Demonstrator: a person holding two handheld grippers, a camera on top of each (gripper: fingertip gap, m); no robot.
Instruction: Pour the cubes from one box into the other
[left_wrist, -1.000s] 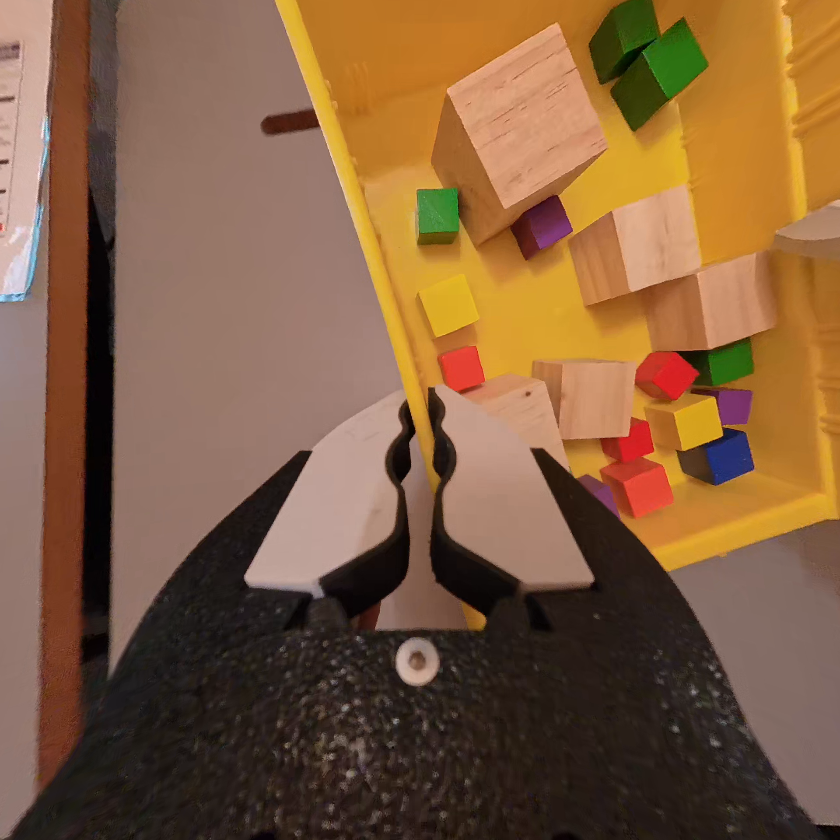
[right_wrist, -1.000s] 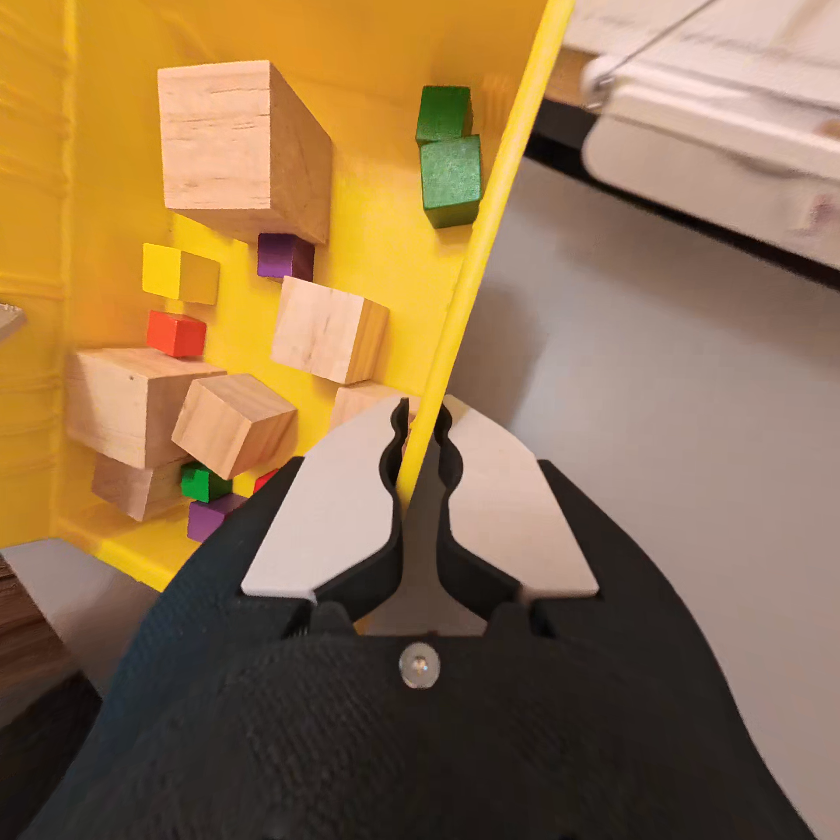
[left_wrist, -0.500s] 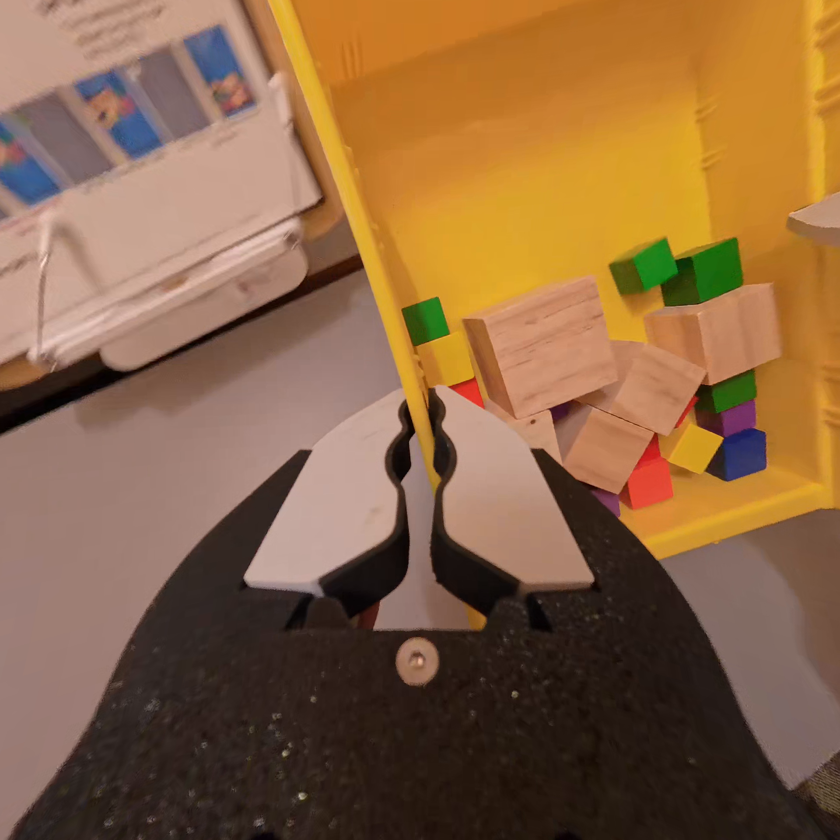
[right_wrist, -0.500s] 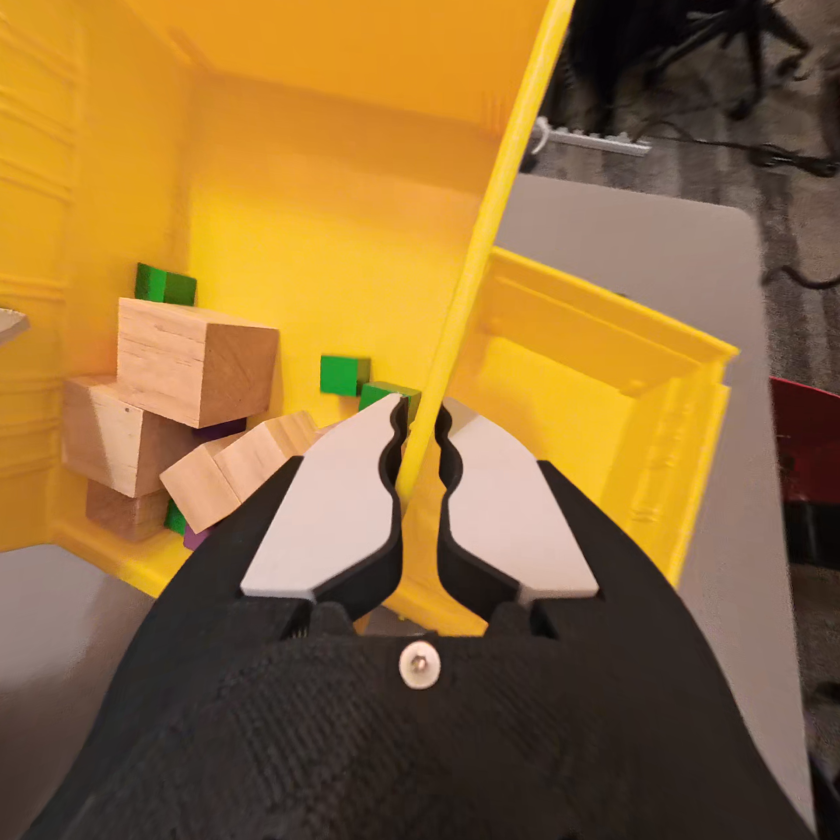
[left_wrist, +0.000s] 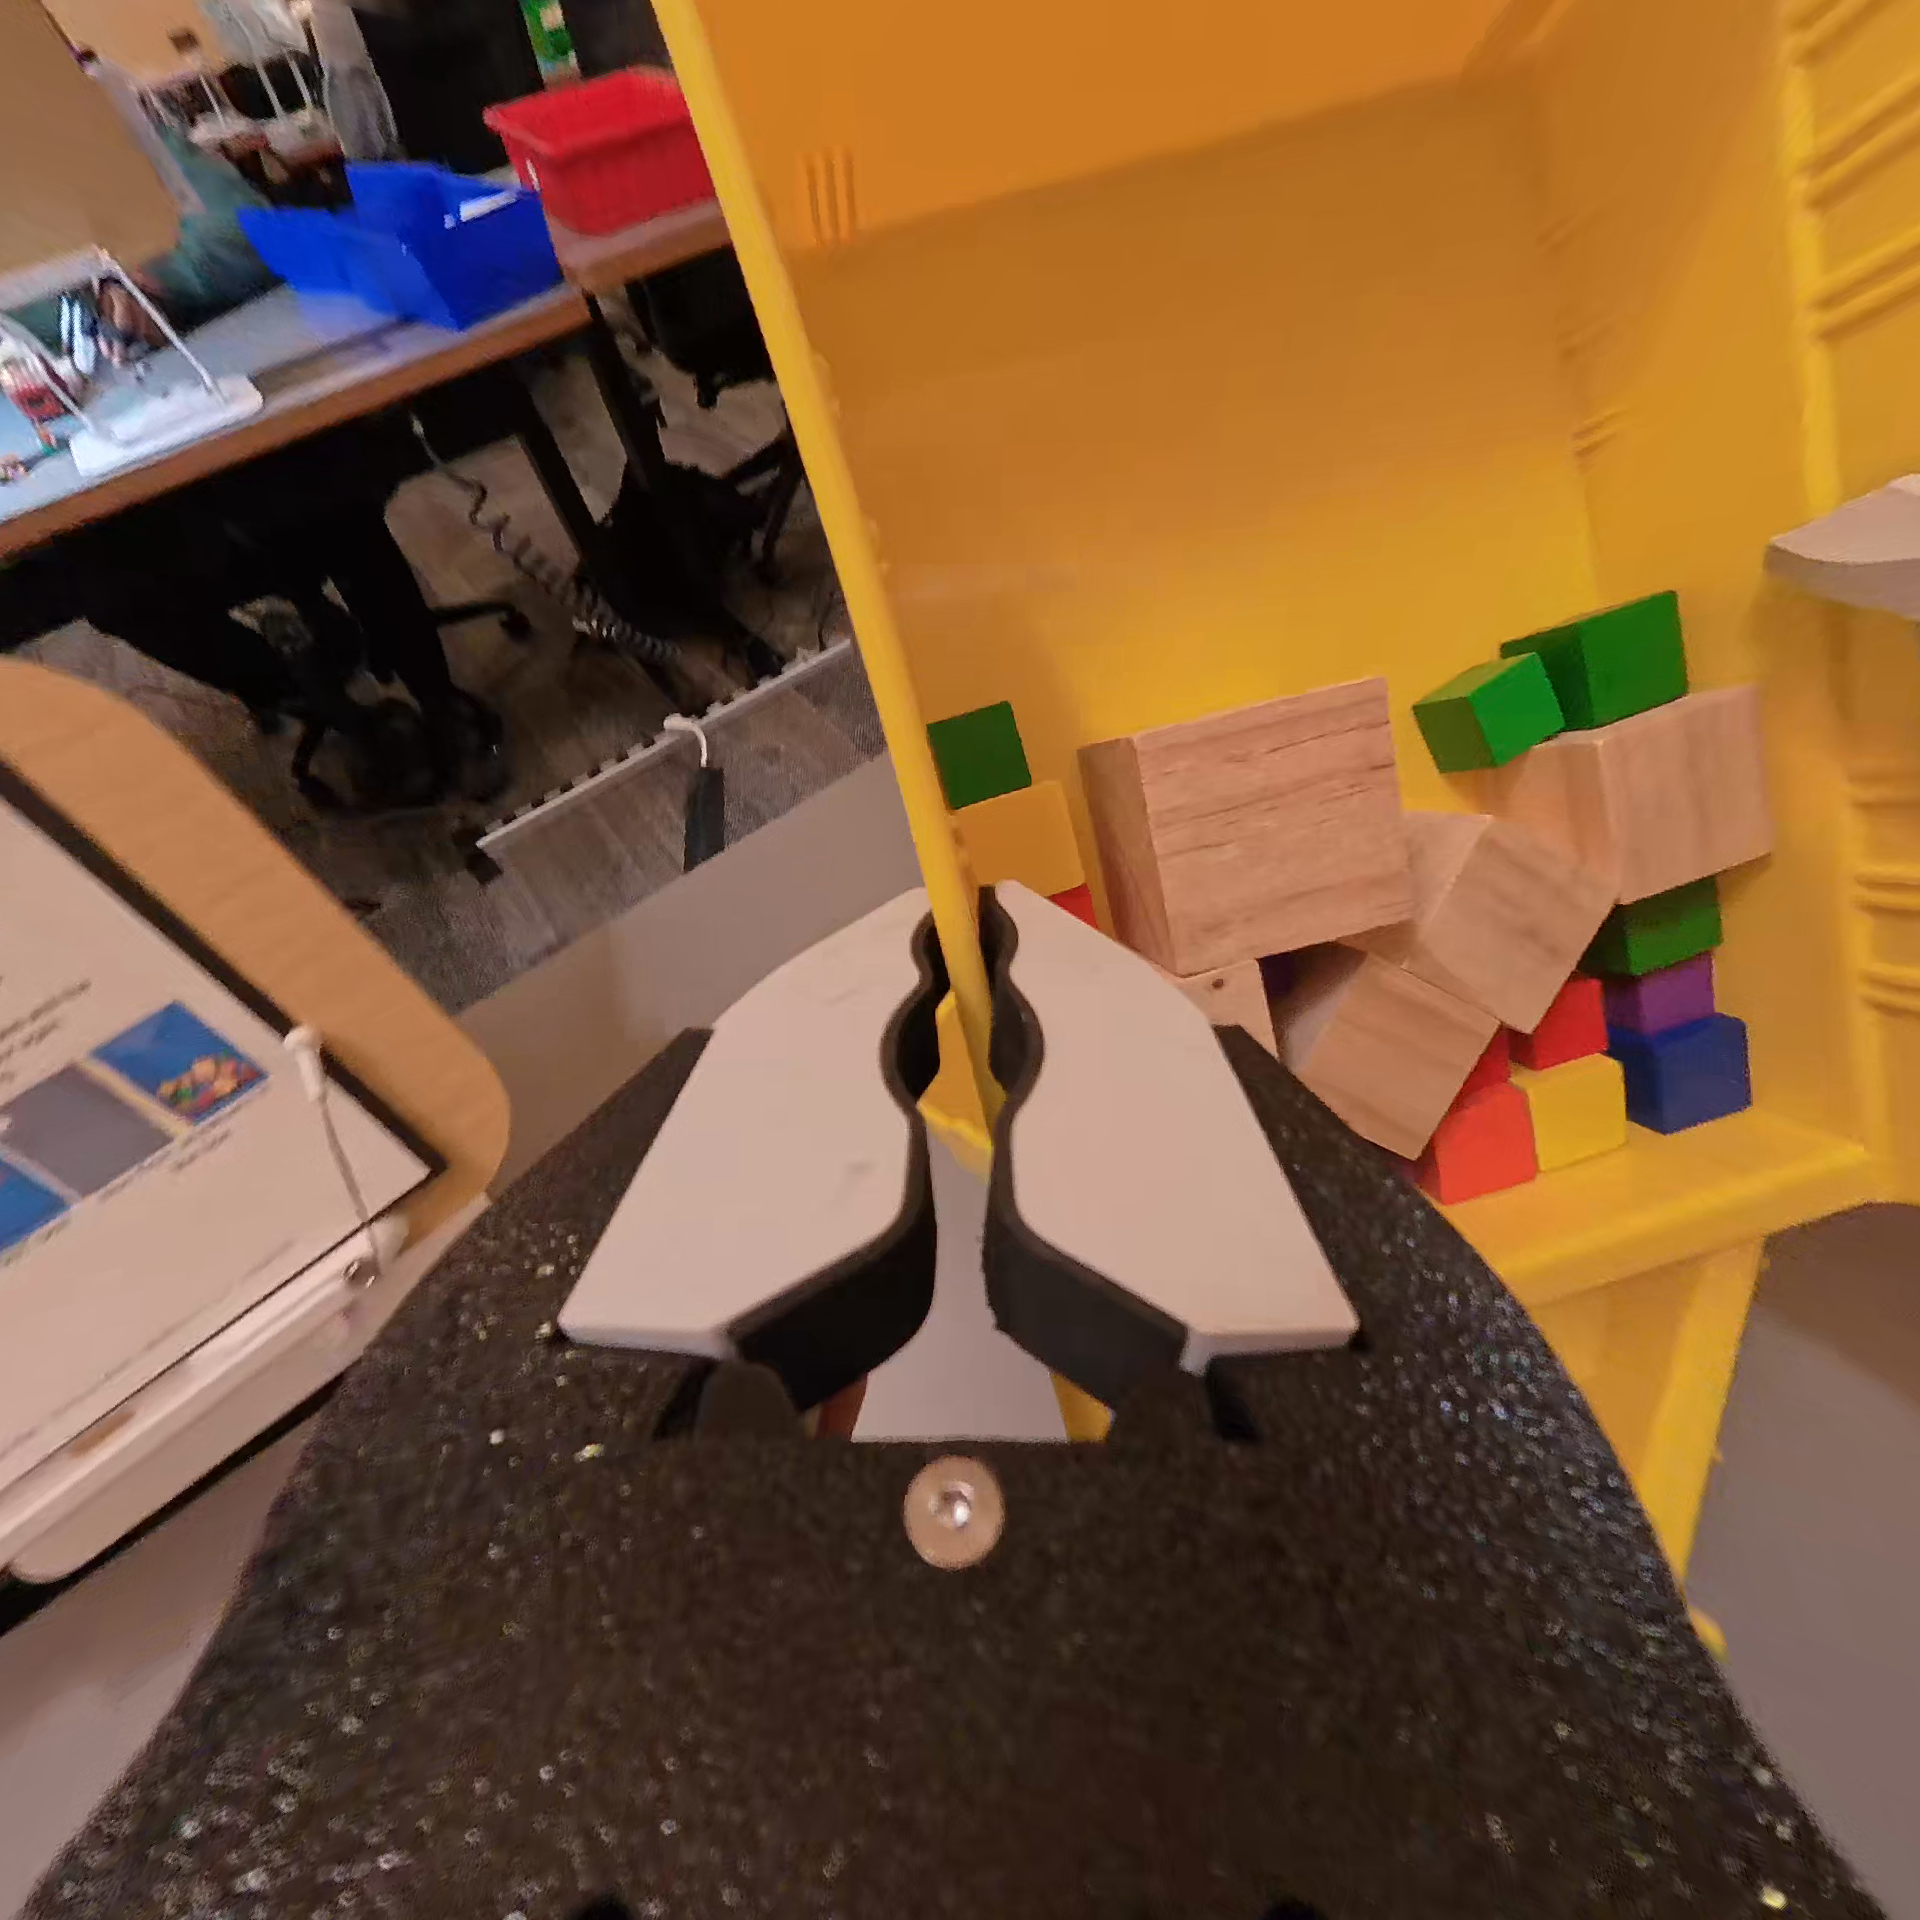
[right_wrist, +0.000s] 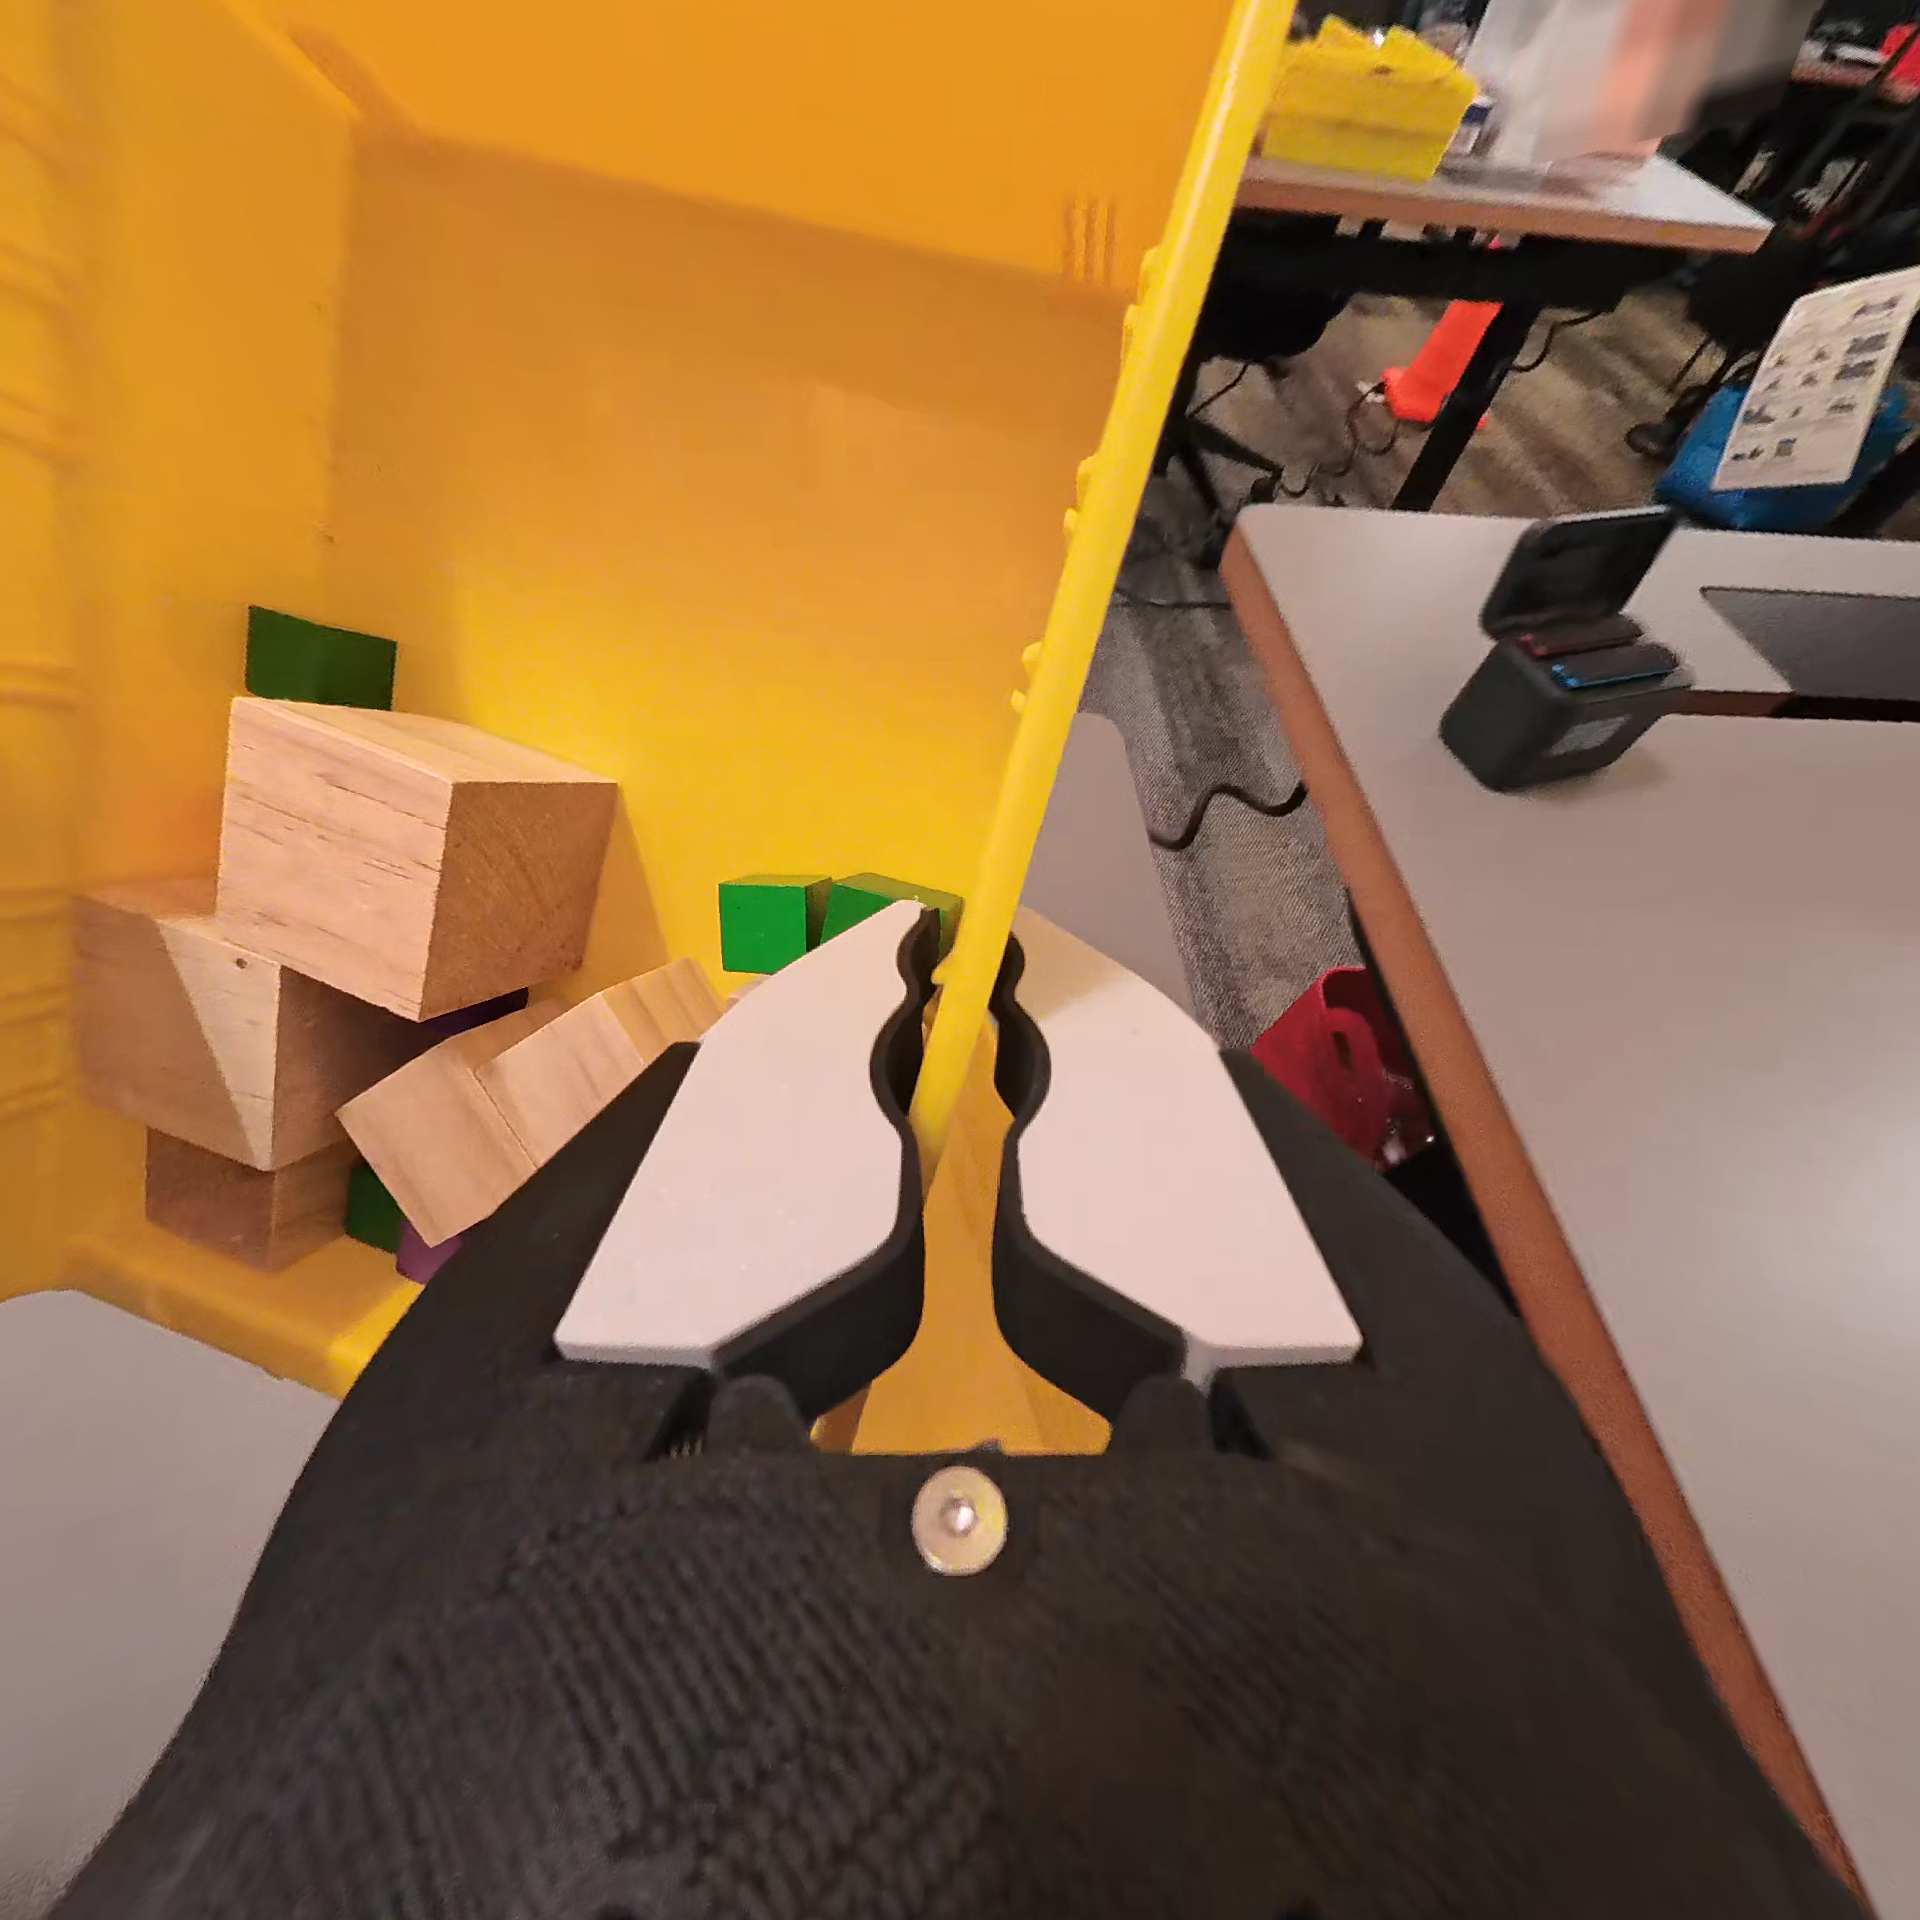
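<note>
I hold a yellow box (left_wrist: 1195, 468) tipped up steeply between both grippers. My left gripper (left_wrist: 961, 914) is shut on its left wall. My right gripper (right_wrist: 966, 935) is shut on its right wall (right_wrist: 1101, 499). Large wooden cubes (left_wrist: 1247, 821) and small coloured cubes (left_wrist: 1678, 1070) lie heaped against the box's low end wall. The same heap (right_wrist: 405, 842) shows in the right wrist view with green cubes (right_wrist: 764, 920) behind my finger. More yellow plastic (left_wrist: 1704, 1382) shows below the held box; I cannot tell if it is the other box.
A cardboard-backed sheet on a white stand (left_wrist: 156, 1143) stands on the grey table (left_wrist: 727, 935) to the left. A second table (right_wrist: 1662, 987) to the right bears a black device (right_wrist: 1558, 707). Blue bins (left_wrist: 436, 249) and a red bin (left_wrist: 613, 145) sit on a far table.
Both grippers have tipped the box up further. The cubes slid from being spread over the floor into a heap at the low end. Both views swung up toward the room.
</note>
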